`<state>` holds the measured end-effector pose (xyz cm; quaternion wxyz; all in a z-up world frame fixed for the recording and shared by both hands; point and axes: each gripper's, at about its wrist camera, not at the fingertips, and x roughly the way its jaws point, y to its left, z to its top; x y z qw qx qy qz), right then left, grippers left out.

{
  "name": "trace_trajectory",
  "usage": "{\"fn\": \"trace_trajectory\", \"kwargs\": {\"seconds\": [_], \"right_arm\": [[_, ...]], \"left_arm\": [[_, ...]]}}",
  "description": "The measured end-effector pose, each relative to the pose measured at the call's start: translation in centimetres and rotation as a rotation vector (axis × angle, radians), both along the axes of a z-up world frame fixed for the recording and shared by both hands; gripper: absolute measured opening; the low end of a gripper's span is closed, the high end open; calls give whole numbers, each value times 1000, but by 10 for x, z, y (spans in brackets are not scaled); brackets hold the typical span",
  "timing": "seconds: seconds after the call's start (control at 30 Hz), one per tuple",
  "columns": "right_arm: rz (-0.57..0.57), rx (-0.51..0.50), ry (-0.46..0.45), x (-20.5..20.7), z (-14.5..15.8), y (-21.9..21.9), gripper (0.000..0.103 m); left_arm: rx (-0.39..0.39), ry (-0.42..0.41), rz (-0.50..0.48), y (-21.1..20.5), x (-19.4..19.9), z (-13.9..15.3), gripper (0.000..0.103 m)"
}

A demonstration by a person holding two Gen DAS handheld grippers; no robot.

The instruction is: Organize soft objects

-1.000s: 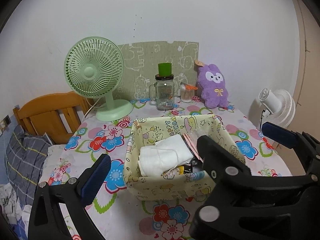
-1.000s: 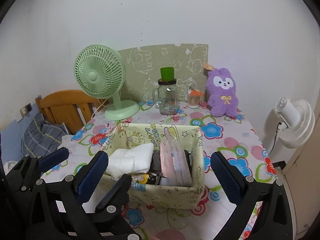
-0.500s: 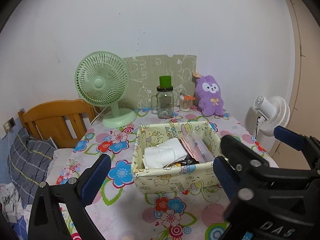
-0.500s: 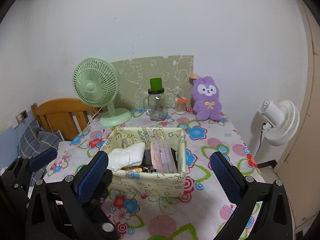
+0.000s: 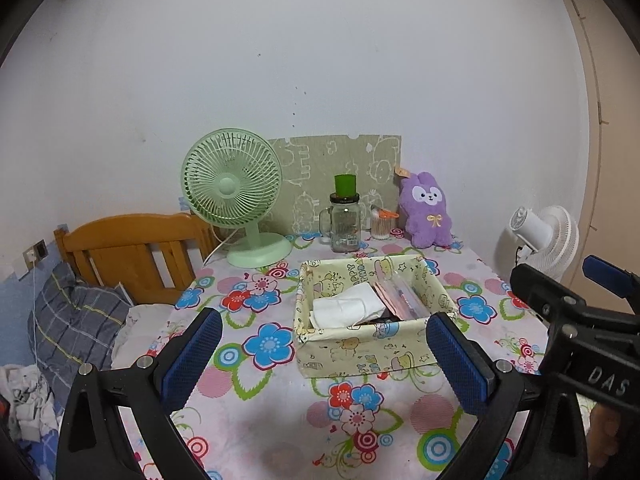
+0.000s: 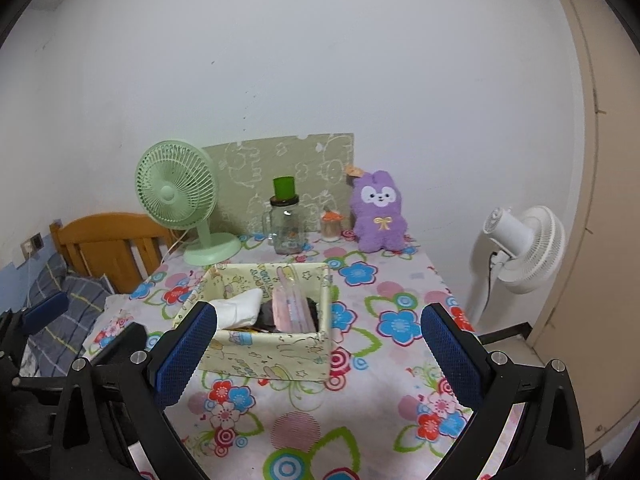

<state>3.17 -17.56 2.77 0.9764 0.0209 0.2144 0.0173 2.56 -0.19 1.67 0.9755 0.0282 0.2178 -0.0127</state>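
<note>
A pale yellow cartoon-print fabric basket (image 5: 360,350) (image 6: 272,356) sits mid-table on the flowered cloth. Inside lie a folded white cloth (image 5: 346,310) (image 6: 240,308), a pink packet (image 5: 400,298) (image 6: 292,312) and some dark items. A purple plush bunny (image 5: 428,216) (image 6: 378,212) sits upright at the table's back by the wall. My left gripper (image 5: 326,354) is open and empty, held back from the basket's near side. My right gripper (image 6: 316,354) is open and empty too, on the basket's near right. In the left wrist view the right gripper's body shows at the right edge.
At the back stand a green desk fan (image 5: 236,204) (image 6: 180,200), a glass mug jar with a green cup on top (image 5: 345,222) (image 6: 286,220), a small swab jar (image 5: 382,224) and a patterned board (image 5: 340,176). Left: wooden headboard (image 5: 128,248), pillow. Right: white floor fan (image 6: 524,248).
Both grippers have pulled back and up from the basket; it now looks smaller and farther off. Both stayed open and empty, and the basket's contents have not moved.
</note>
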Motion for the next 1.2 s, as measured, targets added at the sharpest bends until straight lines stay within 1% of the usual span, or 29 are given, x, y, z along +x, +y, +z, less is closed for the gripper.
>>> {"fn": "trace_trajectory", "kwargs": {"seconds": [0.13,0.27,0.37,0.47,0.7,1.2], "right_arm": [[-22,3,-13,-11,3,-5,103],[-51,4,-32,-23,5,-9,103],[-58,37,-24,-31,2,-13,103],[-67,55,-19,-35,1,-16,103],[-80,42,-25,-39,2,-18,103],[-56,21,-28,-36,4,-12,103]], "left_arm": [[-9,-8,2,3,-7,4,103],[-45,-12,5,9,-16,8,103],[-65,-10,2,11,-22,8,103],[-59,-11,-2,9,-25,7,103],[-56,-11,-6,6,-26,6,103],[-54,-12,1,8,-24,6,103]]}}
